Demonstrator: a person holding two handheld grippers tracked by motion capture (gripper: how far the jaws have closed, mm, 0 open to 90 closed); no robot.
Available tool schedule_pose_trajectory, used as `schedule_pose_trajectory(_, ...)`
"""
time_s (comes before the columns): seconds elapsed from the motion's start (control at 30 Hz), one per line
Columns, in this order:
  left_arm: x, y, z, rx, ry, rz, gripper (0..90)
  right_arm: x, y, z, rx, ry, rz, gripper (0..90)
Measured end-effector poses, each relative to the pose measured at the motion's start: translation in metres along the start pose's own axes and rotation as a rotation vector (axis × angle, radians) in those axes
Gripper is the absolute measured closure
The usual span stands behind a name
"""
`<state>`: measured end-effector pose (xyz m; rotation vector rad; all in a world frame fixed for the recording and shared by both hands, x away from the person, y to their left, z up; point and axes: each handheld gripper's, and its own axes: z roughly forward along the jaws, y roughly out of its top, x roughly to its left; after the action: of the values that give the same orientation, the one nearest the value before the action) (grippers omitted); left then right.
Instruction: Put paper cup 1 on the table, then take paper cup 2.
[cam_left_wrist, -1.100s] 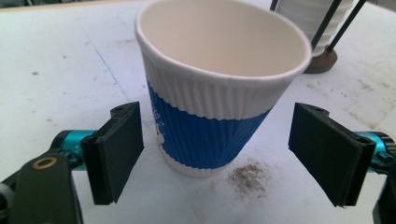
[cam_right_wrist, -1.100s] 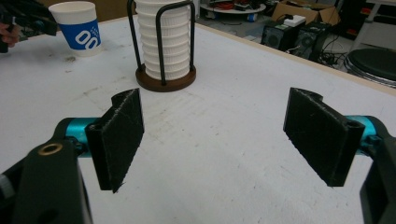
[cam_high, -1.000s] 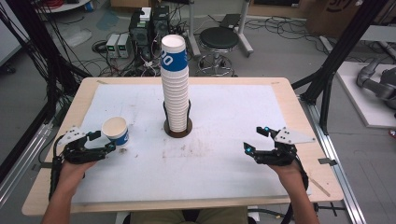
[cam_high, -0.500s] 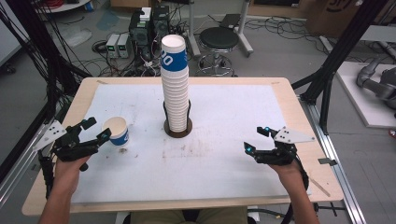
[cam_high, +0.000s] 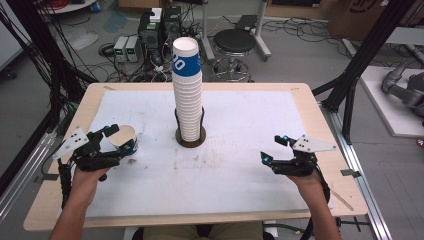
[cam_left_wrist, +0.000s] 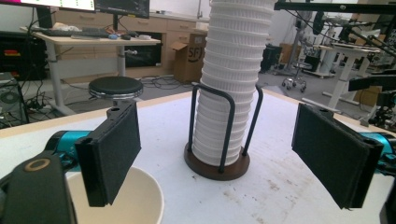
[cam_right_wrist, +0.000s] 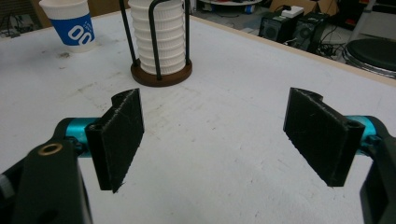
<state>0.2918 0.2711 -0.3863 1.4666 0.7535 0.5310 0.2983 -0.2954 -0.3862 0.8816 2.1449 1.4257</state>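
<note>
Paper cup: a single white cup with a blue band stands upright on the white table cover, at about 9 o'clock from the cup stack and apart from it; in the left gripper view its open rim lies low between the jaws.
Left gripper: left gripper sits at the cup; its jaws have just been opening and now stand wide, the pads clear of the cup wall, the cup rim below and between them.
Right gripper: right gripper hovers over bare cover at about 4 o'clock from the stack, jaws wide, nothing between them.
Cup stack: a tall column of nested white cups, topped by a blue-banded one, stands in a black wire holder on a round brown base at the table's middle.
In the way: between cup and stack only stained cover; the holder's wire uprights flank the column.
Surroundings: a black stool at 12 o'clock beyond the table, grey boxes and cables on the floor at 11 o'clock.
</note>
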Motion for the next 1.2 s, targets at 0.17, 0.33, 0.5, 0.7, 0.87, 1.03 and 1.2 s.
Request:
schedule_pose_trajectory(0.17, -0.001, -0.002, 0.001, 0.009, 0.000, 0.005, 15.7, 0.000, -0.001, -0.001, 0.000, 0.006, -0.001, 20.8)
schedule_pose_trajectory(0.33, 0.000, -0.002, 0.000, 0.006, -0.003, 0.007, 15.7, 0.001, 0.002, -0.002, -0.008, 0.015, 0.004, 20.8)
schedule_pose_trajectory(0.5, 0.000, -0.002, 0.001, 0.002, -0.023, -0.003, 15.7, 0.004, 0.007, -0.001, -0.013, 0.029, -0.001, 20.8)
schedule_pose_trajectory(0.7, 0.000, -0.003, 0.003, 0.006, -0.047, -0.014, 15.6, 0.005, 0.018, 0.002, -0.026, 0.051, 0.000, 20.8)
schedule_pose_trajectory(0.87, -0.002, -0.004, 0.005, 0.016, -0.062, -0.014, 15.7, 0.001, 0.033, 0.008, -0.028, 0.105, 0.024, 20.8)
schedule_pose_trajectory(1.03, -0.005, -0.002, 0.004, 0.014, -0.070, -0.005, 15.7, 0.000, 0.059, 0.014, -0.022, 0.154, 0.005, 20.8)
schedule_pose_trajectory(1.2, -0.009, -0.004, 0.007, 0.030, -0.078, -0.001, 15.7, 0.005, 0.091, 0.022, -0.002, 0.200, -0.027, 20.8)
